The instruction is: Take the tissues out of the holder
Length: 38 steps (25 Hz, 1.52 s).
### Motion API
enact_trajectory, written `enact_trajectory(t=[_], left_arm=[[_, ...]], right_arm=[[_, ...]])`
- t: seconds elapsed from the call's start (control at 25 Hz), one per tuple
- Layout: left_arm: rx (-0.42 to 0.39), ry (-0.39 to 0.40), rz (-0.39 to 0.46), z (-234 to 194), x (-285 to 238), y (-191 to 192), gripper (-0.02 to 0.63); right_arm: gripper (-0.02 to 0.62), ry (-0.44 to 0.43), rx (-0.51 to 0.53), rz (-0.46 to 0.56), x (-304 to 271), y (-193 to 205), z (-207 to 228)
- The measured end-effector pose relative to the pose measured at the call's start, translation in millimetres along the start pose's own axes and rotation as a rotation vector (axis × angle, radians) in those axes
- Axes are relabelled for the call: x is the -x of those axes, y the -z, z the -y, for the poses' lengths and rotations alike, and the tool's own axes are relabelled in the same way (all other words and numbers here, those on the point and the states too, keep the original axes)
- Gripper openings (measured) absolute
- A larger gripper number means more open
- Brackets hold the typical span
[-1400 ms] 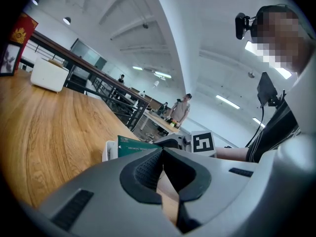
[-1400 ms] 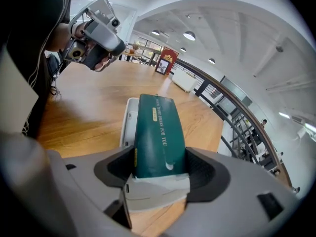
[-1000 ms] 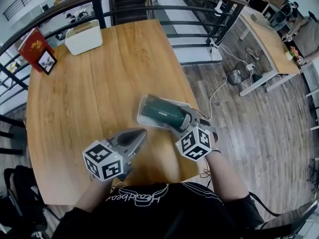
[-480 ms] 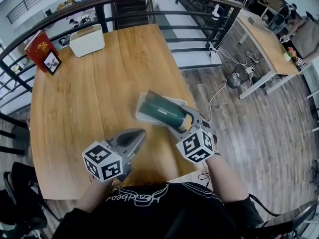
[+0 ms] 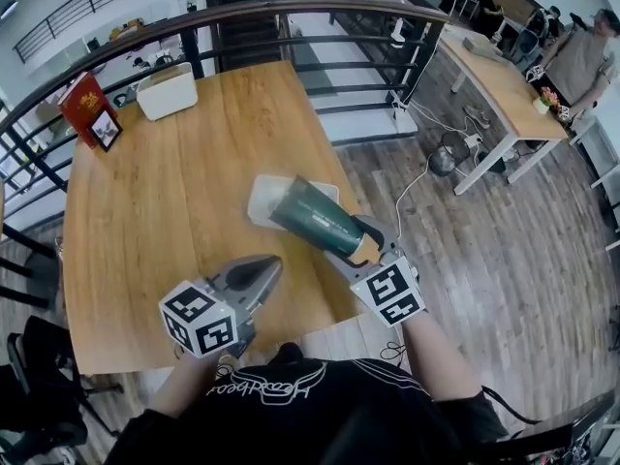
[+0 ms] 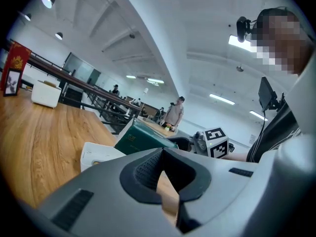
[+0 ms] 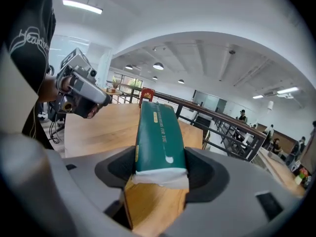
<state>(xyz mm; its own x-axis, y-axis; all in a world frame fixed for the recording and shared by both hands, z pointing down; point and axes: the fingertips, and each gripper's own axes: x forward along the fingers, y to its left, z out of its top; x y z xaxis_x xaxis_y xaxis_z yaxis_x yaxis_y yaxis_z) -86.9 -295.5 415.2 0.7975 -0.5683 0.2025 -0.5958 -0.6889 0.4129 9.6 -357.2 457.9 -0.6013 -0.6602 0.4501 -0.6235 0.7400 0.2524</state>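
A dark green tissue pack (image 5: pixel 315 219) hangs tilted above the wooden table, my right gripper (image 5: pixel 360 245) shut on its near end. In the right gripper view the pack (image 7: pixel 159 132) runs away from me between both pads, white tissue showing at its near end. The white holder (image 5: pixel 262 200) lies on the table under the pack's far end. My left gripper (image 5: pixel 266 264) hovers near the table's front edge, shut with nothing in it. Its view shows the holder (image 6: pixel 98 154), the green pack (image 6: pixel 140 139) above it, and the right gripper's marker cube (image 6: pixel 216 141) behind.
A white box (image 5: pixel 167 90) and a red book with a small picture frame (image 5: pixel 92 112) stand at the table's far left. A black railing (image 5: pixel 291 13) runs behind the table. The table's right edge (image 5: pixel 341 168) drops to the wooden floor. A person (image 5: pixel 581 56) stands far right.
My right gripper has raised the green pack out of the white holder and tilted it up. The holder stays on the table. The left gripper has barely moved.
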Motion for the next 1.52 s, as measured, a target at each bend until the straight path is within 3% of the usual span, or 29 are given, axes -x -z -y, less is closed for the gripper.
enact_trajectory(t=[0.56, 0.84, 1.12, 1.52], left_arm=[[-0.075, 0.018, 0.048, 157, 28, 31, 0.014], [-0.078, 0.037, 0.047, 183, 44, 18, 0.014], [-0.075, 0.026, 0.06, 252, 55, 63, 0.014], [-0.068, 0.03, 0.06, 304, 63, 84, 0.014]], right_arm=[[0.314, -0.039, -0.26, 0.192, 173, 21, -61], [0.314, -0.058, -0.352, 0.251, 211, -7, -76], [0.308, -0.071, -0.413, 0.291, 278, 34, -104], [0.298, -0.118, -0.458, 0.328, 325, 49, -130]])
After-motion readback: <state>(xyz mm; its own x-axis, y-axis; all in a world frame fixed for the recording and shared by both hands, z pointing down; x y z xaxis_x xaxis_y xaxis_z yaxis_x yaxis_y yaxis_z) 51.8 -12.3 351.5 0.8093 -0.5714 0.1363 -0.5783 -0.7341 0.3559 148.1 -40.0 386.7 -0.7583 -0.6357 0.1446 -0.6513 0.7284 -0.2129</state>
